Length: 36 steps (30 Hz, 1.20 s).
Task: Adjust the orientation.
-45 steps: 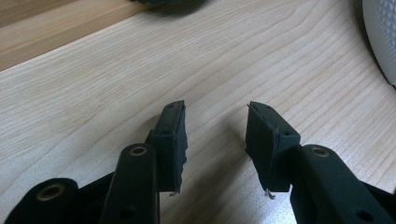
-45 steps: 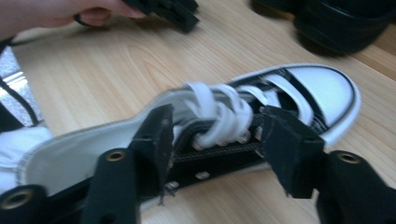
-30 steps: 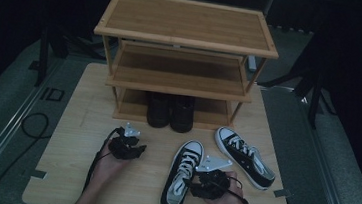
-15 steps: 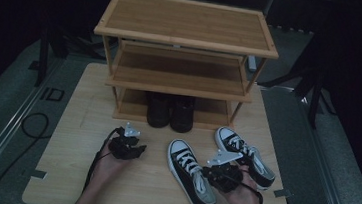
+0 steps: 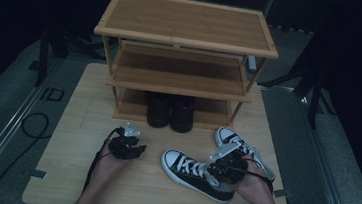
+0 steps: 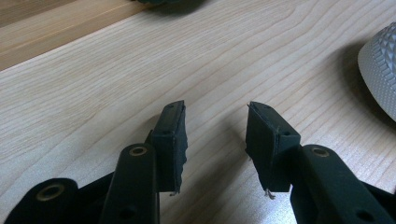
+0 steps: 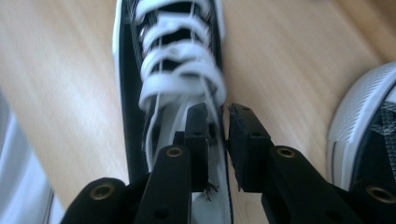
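My right gripper [image 7: 217,121] pinches the near sneaker [image 5: 197,174] by its collar, jaws just eased slightly. Left gripper [image 6: 215,135] rests open on the table [image 5: 72,172].

Pale wood grain is showing matt and smooth across the table [image 6: 93,93], the near sneaker [image 5: 197,173] is wearing black cloth, white woven laces and a smooth rubber rim, the far sneaker [image 7: 369,140] is carrying a ribbed rubber toe, and the shoe rack [image 5: 186,24] is showing matt, amber-toned wood.
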Each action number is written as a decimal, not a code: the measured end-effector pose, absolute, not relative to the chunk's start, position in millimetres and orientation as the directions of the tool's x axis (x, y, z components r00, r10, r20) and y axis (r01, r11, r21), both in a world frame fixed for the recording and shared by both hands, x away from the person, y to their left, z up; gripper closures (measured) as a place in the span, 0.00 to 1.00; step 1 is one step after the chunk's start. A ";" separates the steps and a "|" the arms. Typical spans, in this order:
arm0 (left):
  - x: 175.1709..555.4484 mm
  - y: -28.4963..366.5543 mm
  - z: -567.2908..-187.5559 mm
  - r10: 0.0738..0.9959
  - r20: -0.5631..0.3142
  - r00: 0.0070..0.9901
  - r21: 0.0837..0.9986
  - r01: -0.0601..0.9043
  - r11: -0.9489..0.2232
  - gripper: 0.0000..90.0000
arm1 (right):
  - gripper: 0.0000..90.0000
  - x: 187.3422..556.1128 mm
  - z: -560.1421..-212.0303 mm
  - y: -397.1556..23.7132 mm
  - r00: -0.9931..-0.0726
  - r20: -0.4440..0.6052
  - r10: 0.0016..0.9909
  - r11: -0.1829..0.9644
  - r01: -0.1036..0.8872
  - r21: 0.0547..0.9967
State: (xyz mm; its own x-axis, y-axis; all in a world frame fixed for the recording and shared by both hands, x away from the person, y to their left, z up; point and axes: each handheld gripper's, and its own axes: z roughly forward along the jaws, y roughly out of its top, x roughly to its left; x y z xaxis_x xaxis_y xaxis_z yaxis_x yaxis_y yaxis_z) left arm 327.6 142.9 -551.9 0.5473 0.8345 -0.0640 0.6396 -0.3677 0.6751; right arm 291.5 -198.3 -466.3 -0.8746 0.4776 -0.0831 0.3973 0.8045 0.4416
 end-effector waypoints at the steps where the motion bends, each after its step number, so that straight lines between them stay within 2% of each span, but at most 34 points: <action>1: 327.6 142.9 -551.9 0.835 -0.065 0.547 0.675 0.640 -0.367 0.64 | 0.85 291.9 -467.5 -197.5 -0.878 -0.094 0.469 0.817 0.392 0.424; 8: 327.9 143.2 -552.0 0.834 -0.067 0.548 0.676 0.640 -0.366 0.64 | 0.86 298.0 -476.8 -196.5 -0.887 -0.101 0.450 0.844 0.385 0.373; 9: 328.0 143.2 -552.0 0.834 -0.069 0.548 0.676 0.640 -0.365 0.65 | 0.88 299.8 -479.9 -197.0 -0.887 -0.098 0.452 0.844 0.389 0.368; 17: 329.1 143.3 -552.1 0.833 -0.069 0.549 0.678 0.638 -0.365 0.65 | 0.98 303.4 -483.3 -195.6 -0.893 -0.086 0.441 0.838 0.376 0.395; 36: 329.4 144.0 -552.3 0.831 -0.073 0.551 0.679 0.638 -0.363 0.65 | 0.99 310.9 -472.8 -208.5 -0.875 -0.048 0.481 0.784 0.405 0.471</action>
